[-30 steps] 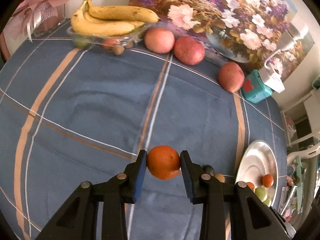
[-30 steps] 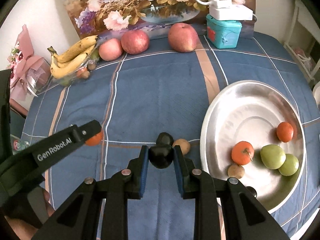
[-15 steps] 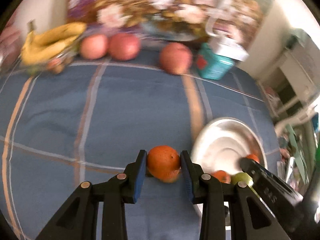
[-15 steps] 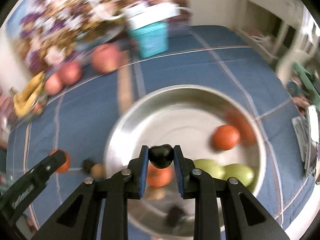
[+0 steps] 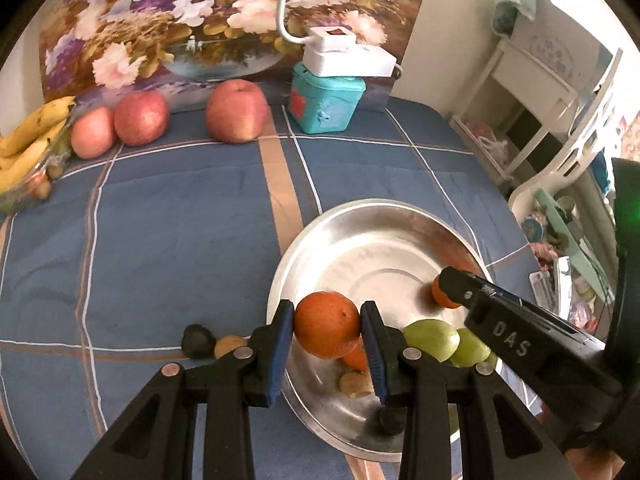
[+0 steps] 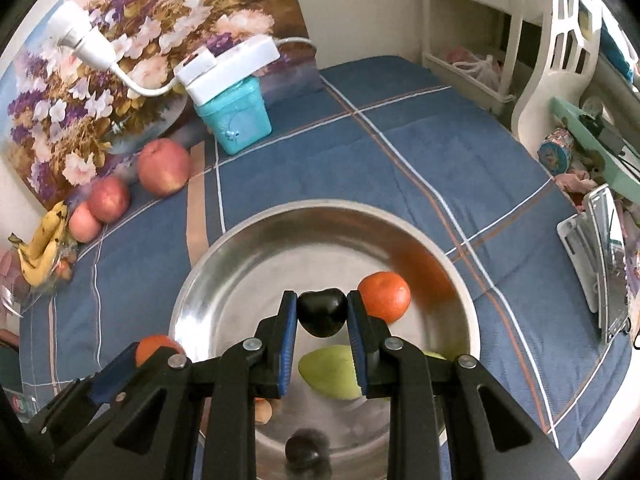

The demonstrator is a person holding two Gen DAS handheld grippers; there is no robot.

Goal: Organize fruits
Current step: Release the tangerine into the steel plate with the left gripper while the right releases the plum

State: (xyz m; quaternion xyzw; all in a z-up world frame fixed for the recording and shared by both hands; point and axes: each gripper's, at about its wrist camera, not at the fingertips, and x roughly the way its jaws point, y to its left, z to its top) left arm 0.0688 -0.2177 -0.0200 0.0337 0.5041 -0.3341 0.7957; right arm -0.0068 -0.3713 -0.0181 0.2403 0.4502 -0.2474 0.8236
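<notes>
Blue plaid cloth (image 5: 180, 240); left tongs (image 5: 327, 330) round orange (image 5: 326, 325); right tongs (image 6: 322, 314) round dark fruit (image 6: 322, 312).

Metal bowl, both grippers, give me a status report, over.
Left gripper shut on orange, over metal bowl rim. Right gripper shut on dark fruit, above bowl centre. Nothing blocking; bowl floor partly bare.

L gripper (image 5: 327, 330) angled down over near-left rim of round steel bowl (image 5: 384, 216), blue pads clamped on round orange fruit (image 5: 326, 325). R gripper (image 6: 322, 312) angled down over bowl's middle, pinching small glossy black fruit (image 6: 322, 312).
</notes>
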